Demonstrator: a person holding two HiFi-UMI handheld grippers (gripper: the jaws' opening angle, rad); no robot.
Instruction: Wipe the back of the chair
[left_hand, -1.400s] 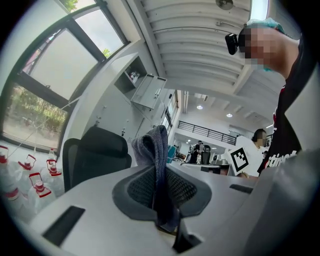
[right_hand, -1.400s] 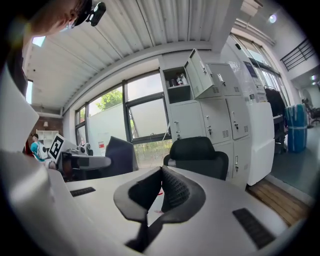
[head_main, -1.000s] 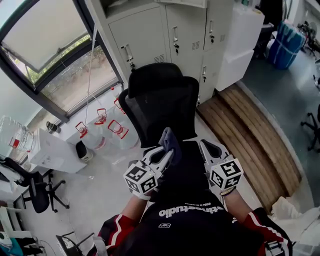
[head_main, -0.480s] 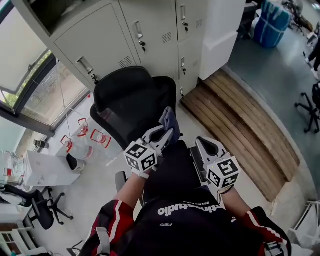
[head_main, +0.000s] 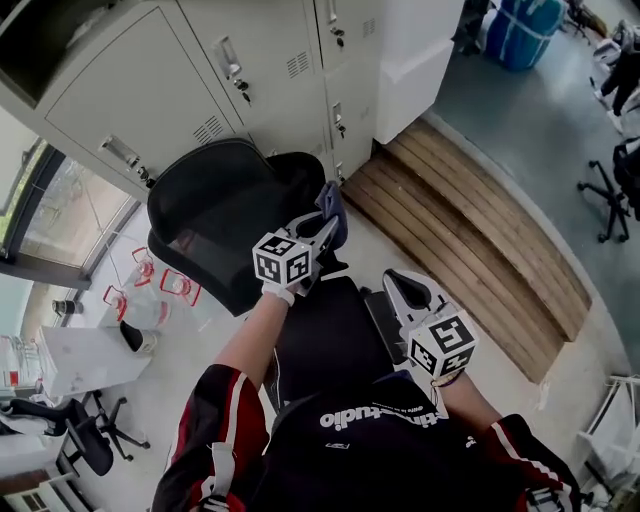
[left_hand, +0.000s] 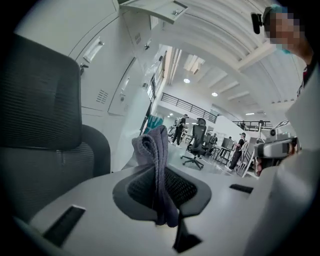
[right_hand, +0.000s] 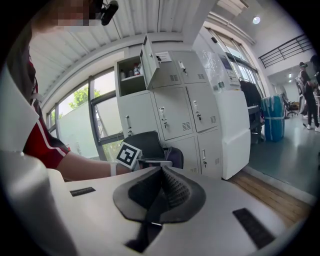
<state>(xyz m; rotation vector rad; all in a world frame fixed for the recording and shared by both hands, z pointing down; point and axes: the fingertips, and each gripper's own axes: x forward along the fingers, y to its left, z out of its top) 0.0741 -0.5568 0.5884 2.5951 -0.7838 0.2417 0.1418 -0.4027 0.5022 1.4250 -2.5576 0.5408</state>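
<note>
Head view, mid-frame: left gripper (head_main: 323, 233) jaws pinching the cloth (head_main: 334, 207) just right of the chair back (head_main: 215, 215), nearer than right gripper (head_main: 400, 286), lower right, jaws together, empty.

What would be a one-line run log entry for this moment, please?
left gripper: shut on cloth | right gripper: shut, empty | cloth beside chair back, contact unclear
</note>
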